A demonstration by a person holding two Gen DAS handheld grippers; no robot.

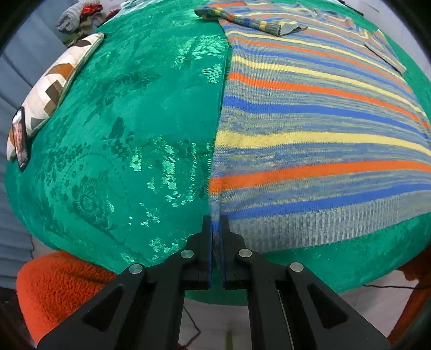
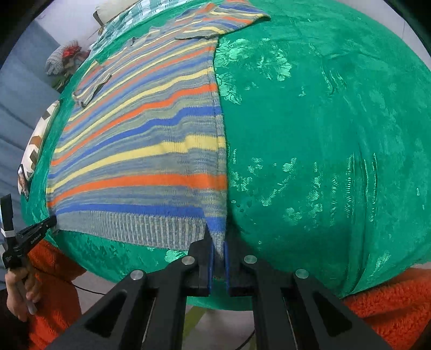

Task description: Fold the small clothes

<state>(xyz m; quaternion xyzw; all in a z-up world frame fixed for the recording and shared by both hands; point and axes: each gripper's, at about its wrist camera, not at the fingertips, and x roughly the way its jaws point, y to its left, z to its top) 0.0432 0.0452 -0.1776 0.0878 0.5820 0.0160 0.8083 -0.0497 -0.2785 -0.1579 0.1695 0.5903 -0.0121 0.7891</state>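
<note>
Black linkage arms of the left gripper (image 1: 215, 223) fill the bottom of the left wrist view, and its two blue-padded fingers are pinched together on the near left corner of the striped sweater (image 1: 309, 134), right at the ribbed hem. That sweater lies flat on the green floral cloth (image 1: 134, 134), its bands of orange, blue and yellow running to the right, with both sleeves folded in across the chest at the far end. At the left edge of the cloth sits a patterned cushion (image 1: 59, 80) with a phone (image 1: 21, 140) lying against its near end. A heap of clothes (image 1: 78, 16) rests beyond the far left corner. Orange fleece (image 1: 62, 282) shows below the cloth's near edge.

Nearest in the right wrist view, the right gripper (image 2: 218, 242) has its fingers closed on the sweater's (image 2: 140, 140) near right corner, which is lifted into a small peak between the pads. At the far left the left gripper (image 2: 51, 221) shows from the side at the opposite hem corner, held by a hand (image 2: 18, 293). Bare green cloth (image 2: 323, 134) spreads to the right.
</note>
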